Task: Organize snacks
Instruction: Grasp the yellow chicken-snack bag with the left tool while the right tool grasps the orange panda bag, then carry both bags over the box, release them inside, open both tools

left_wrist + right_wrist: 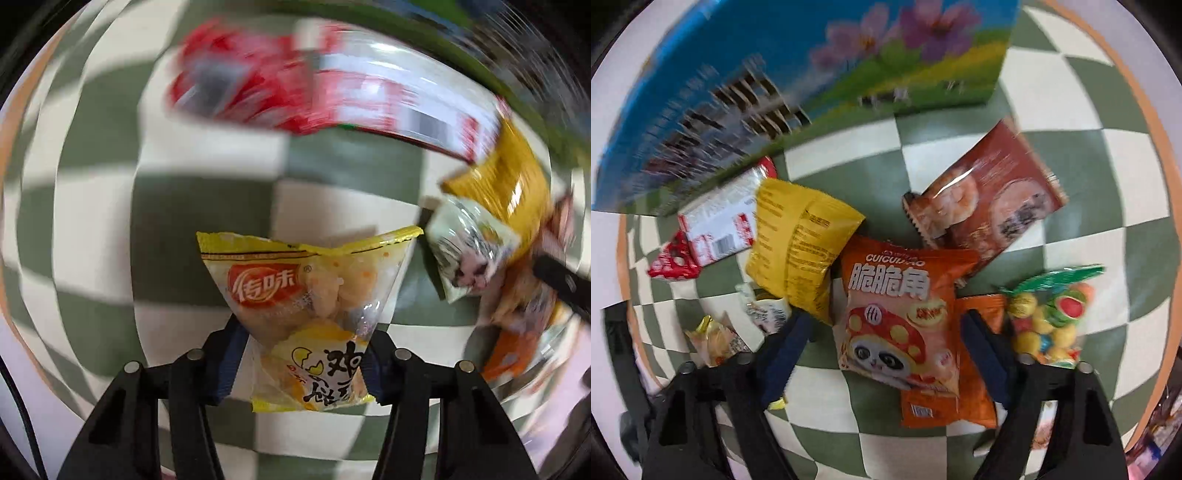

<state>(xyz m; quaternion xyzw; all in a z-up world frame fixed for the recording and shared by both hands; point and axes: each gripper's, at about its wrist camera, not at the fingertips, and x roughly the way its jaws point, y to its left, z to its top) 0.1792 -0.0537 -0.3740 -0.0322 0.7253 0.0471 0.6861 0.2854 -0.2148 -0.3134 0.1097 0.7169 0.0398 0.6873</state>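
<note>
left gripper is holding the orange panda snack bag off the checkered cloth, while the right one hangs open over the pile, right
Not quite. The left wrist view shows the left gripper shut on a yellow egg snack packet, not the orange panda bag. That bag lies on the checkered cloth between the fingers of the open right gripper.

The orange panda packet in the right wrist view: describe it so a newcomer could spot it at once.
Start at the big blue flowered box standing on the green-and-white checked cloth; the snacks lie in front of it. The orange panda packet lies lowest in the pile, between the open jaws of the right gripper. Only it shows a mushroom-capped panda under bold white characters; the yellow bag to its left has none.
</note>
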